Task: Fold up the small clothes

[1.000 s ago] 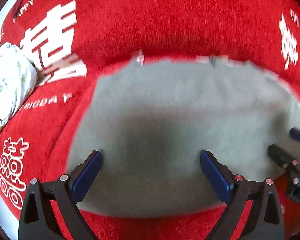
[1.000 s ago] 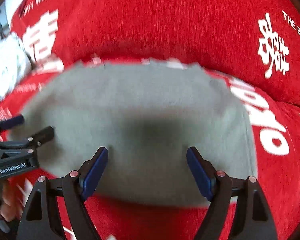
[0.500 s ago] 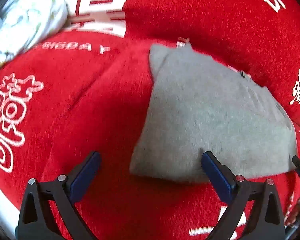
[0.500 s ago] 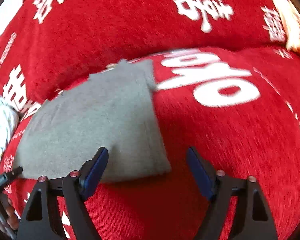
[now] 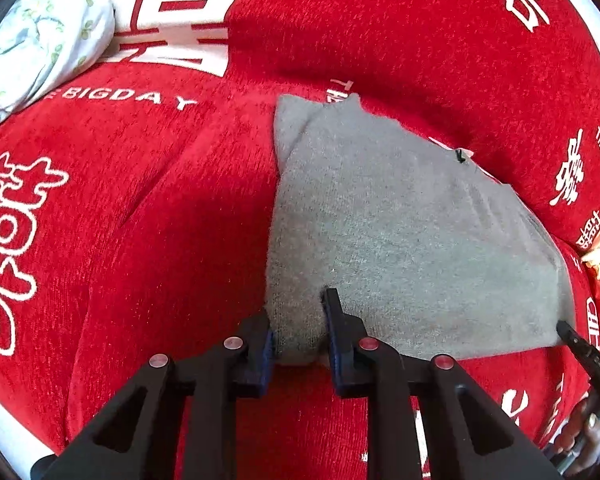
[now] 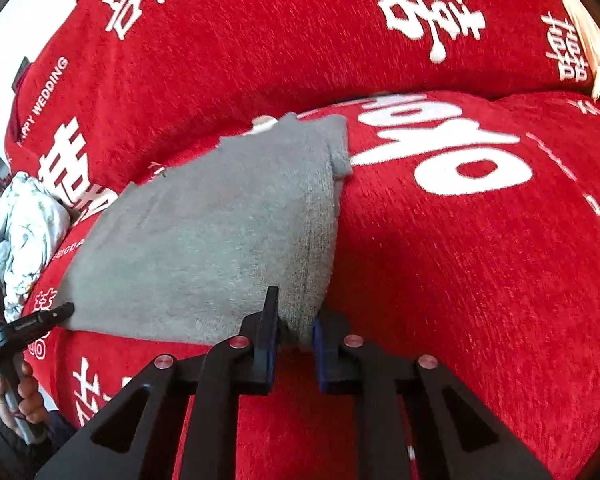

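Left gripper (image 5: 299,330) just closing — fingers (image 5: 337,320) pinching grey garment's (image 5: 400,236) near corner, red printed cover (image 5: 140,220) beneath.

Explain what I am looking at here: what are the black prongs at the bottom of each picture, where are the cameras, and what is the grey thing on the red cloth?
No robot arm is involved. A person holds a two-finger gripper in each hand, and each carries a fisheye camera looking forward along its fingers, so the black prongs are the gripper's own jaws.

The left wrist view shows the left gripper; the right wrist view shows the right gripper. Each also appears at the edge of the other's picture.

A small grey garment lies flat on a red cover with white lettering. A pale floral bundle sits off to one side.

Both grippers' jaws have just been closing, and each now pinches one near corner of the garment: left on the left corner, right on the right. This looks like the start of a fold.
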Action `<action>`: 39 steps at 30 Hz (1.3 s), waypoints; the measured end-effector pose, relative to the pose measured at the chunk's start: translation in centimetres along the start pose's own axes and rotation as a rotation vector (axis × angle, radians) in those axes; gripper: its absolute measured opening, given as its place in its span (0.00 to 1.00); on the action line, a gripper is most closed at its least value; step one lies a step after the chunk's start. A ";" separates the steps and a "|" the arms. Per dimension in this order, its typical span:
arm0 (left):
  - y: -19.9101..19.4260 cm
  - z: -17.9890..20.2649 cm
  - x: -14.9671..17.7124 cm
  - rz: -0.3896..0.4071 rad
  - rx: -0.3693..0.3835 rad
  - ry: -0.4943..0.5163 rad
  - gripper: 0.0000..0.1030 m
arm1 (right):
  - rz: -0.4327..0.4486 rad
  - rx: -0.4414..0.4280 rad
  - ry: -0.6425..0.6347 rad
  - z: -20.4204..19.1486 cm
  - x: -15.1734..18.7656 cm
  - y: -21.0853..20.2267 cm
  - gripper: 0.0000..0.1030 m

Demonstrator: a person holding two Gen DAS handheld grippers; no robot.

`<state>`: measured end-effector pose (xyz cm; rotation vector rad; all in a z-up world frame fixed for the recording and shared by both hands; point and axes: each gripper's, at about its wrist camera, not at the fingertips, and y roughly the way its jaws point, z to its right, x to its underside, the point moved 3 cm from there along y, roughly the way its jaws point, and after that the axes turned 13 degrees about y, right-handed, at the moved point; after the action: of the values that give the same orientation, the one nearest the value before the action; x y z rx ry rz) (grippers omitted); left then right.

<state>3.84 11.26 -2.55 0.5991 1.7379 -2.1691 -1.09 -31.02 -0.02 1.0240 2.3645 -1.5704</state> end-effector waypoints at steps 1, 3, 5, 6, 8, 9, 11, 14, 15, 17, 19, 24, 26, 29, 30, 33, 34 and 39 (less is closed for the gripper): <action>-0.1 -0.1 -0.1 -0.005 0.006 -0.009 0.29 | -0.014 -0.007 0.019 0.3 -0.2 0.3 0.23; -0.3 -1.0 -0.1 -0.014 0.021 -0.040 0.57 | -0.017 0.000 0.040 0.8 -0.5 0.3 0.46; -1.1 -1.9 0.5 0.006 0.028 -0.085 0.86 | 0.018 0.011 0.042 1.1 -0.9 -0.7 0.67; -1.4 -2.3 0.9 0.019 0.055 -0.106 0.87 | 0.047 0.022 0.038 1.2 -1.0 -1.4 0.71; -1.5 -2.5 1.7 0.014 0.127 -0.129 0.87 | 0.082 0.040 0.024 1.3 -1.1 -2.5 0.71; -1.5 -2.4 2.0 0.019 0.151 -0.142 0.87 | 0.085 0.039 0.022 1.2 -1.1 -2.7 0.71; -1.7 -2.0 2.3 0.043 0.166 -0.143 0.83 | 0.094 0.037 0.014 0.7 -1.1 -2.9 0.71; -1.1 -0.9 2.0 0.046 0.227 -0.163 0.44 | 0.088 0.023 -0.017 -0.8 -0.8 -2.7 0.71; -0.4 -0.5 1.8 0.020 0.260 -0.169 0.21 | 0.085 0.019 -0.031 -1.4 -0.6 -2.6 0.71; 0.3 -0.1 1.5 0.012 0.259 -0.182 0.14 | 0.079 0.015 -0.071 -2.9 -0.4 -2.2 0.71; 0.3 -0.2 1.0 0.037 0.263 -0.207 0.09 | 0.070 0.013 -0.105 -4.3 -0.3 -1.8 0.71; -0.1 -0.5 0.5 0.087 0.309 -0.237 0.09 | 0.039 0.000 -0.191 -8.3 -1.0 -0.6 0.72; -0.4 -0.5 0.5 0.103 0.311 -0.231 0.09 | 0.012 -0.014 -0.238 -11.4 -1.7 0.6 0.76; -0.6 -0.6 0.5 0.119 0.325 -0.236 0.09 | -0.056 -0.053 -0.305 -16.7 -2.4 3.3 0.78; -0.5 -0.7 0.6 0.119 0.330 -0.239 0.09 | -0.080 -0.057 -0.320 -18.2 -2.5 4.3 0.78; -0.3 -0.9 0.8 0.113 0.324 -0.232 0.09 | -0.164 -0.047 -0.376 -23.8 -2.6 8.9 0.78; -0.2 -0.8 0.9 0.112 0.311 -0.217 0.09 | -0.205 -0.041 -0.398 -26.3 -2.4 11.1 0.78; 0.0 -0.4 1.2 0.109 0.273 -0.163 0.09 | -0.339 0.010 -0.439 -33.4 -0.3 18.9 0.78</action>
<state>2.88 11.73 -3.22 0.5486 1.3080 -2.3231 18.86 1.72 0.69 0.2387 2.2904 -1.6965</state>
